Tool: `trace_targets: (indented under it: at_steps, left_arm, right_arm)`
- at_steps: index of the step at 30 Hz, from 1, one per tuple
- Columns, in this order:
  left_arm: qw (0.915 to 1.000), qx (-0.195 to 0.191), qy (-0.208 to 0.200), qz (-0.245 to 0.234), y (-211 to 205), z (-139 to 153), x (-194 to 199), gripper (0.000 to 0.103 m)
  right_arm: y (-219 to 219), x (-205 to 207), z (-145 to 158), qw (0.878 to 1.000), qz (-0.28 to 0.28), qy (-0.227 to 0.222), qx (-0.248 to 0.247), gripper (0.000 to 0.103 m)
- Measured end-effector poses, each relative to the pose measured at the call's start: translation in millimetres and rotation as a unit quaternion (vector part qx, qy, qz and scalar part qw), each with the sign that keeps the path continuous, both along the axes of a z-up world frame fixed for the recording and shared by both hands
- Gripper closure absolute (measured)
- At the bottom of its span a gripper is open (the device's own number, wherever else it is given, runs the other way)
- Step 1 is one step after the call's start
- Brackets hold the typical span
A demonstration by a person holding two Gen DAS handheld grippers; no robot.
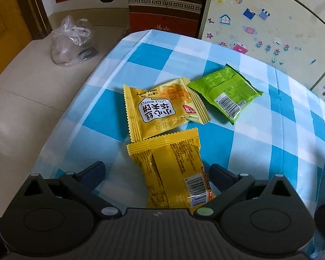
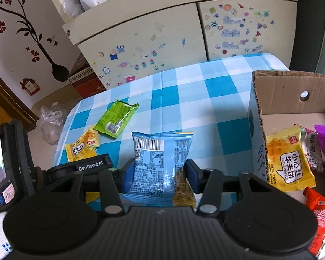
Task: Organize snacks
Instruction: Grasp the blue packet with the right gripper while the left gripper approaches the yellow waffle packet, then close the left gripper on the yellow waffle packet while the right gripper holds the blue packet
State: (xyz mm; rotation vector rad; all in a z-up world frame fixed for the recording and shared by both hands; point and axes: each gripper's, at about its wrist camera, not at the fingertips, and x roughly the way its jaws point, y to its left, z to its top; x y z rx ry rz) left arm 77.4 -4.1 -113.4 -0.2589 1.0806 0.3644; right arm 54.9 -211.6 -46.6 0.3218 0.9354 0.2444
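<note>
In the left wrist view my left gripper (image 1: 157,173) is open, its fingers either side of a yellow snack packet (image 1: 173,169) lying back-up on the blue-checked tablecloth (image 1: 260,151). A second yellow waffle packet (image 1: 162,110) lies just beyond it, and a green packet (image 1: 226,93) further right. In the right wrist view my right gripper (image 2: 159,171) is shut on a blue snack packet (image 2: 158,162), held above the table beside an open cardboard box (image 2: 288,95). The box holds a yellow waffle packet (image 2: 289,162) and purple and red packets. The left gripper (image 2: 91,164) shows at the left.
A cream cabinet (image 2: 162,32) with stickers stands behind the table. A clear plastic bag (image 1: 72,41) and a red-brown carton (image 1: 164,6) sit on the floor beyond the table's left edge. The green packet (image 2: 116,119) and waffle packet (image 2: 82,145) also show in the right wrist view.
</note>
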Motion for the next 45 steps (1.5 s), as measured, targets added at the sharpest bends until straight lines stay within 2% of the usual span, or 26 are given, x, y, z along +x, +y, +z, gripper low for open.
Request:
trace_targets:
  at_steps: [10, 13, 16, 17, 18, 21, 24, 27, 31, 37, 45]
  left_arm:
    - [0.9996, 0.003, -0.006, -0.029, -6.3, 1.1, -8.0, 0.000]
    - [0.9989, 0.006, -0.014, -0.044, -9.4, 3.6, -12.2, 0.008]
    - [0.9978, 0.006, -0.027, -0.061, -9.6, 9.2, -16.2, 0.027]
    - [0.9973, 0.002, -0.029, -0.068, -9.5, 11.2, -17.4, 0.038]
    - [0.9967, -0.008, -0.031, -0.074, -8.7, 12.7, -18.8, 0.044]
    - [0.9961, -0.029, -0.034, -0.076, -5.9, 14.7, -23.8, 0.046]
    - [0.9952, -0.015, -0.047, -0.085, -6.6, 18.6, -30.8, 0.046]
    - [0.9945, -0.016, -0.060, -0.085, -2.3, 25.5, -40.9, 0.046]
    - [0.9950, -0.020, -0.070, -0.068, 7.5, 31.5, -56.2, 0.046]
    - [0.9947, -0.063, -0.078, -0.024, 29.4, 35.9, -81.0, 0.046]
    - [0.9922, -0.067, -0.102, -0.025, 27.5, 54.6, -102.2, 0.046]
  right_arm:
    - [-0.2, 3.7, -5.5, 1.000, -0.001, 0.010, -0.011, 0.053]
    - [1.6, 4.6, -6.5, 1.000, 0.005, 0.012, -0.014, 0.053]
    - [3.0, 5.2, -7.8, 1.000, 0.011, 0.015, -0.016, 0.053]
    - [3.6, 5.0, -7.7, 1.000, 0.013, 0.015, -0.017, 0.053]
    - [4.1, 4.8, -7.3, 1.000, 0.015, 0.014, -0.018, 0.053]
    - [5.0, 4.2, -6.5, 0.999, 0.019, 0.011, -0.023, 0.053]
    - [6.0, 2.5, -6.4, 0.999, 0.022, 0.011, -0.025, 0.053]
    - [6.9, 0.1, -4.1, 0.999, 0.025, 0.007, -0.025, 0.053]
    - [7.6, -5.3, 1.9, 0.999, 0.031, -0.001, -0.022, 0.053]
    - [4.5, -17.0, 11.9, 0.999, 0.039, -0.012, -0.013, 0.053]
    - [-3.3, -26.7, 24.8, 0.999, 0.043, -0.024, 0.000, 0.053]
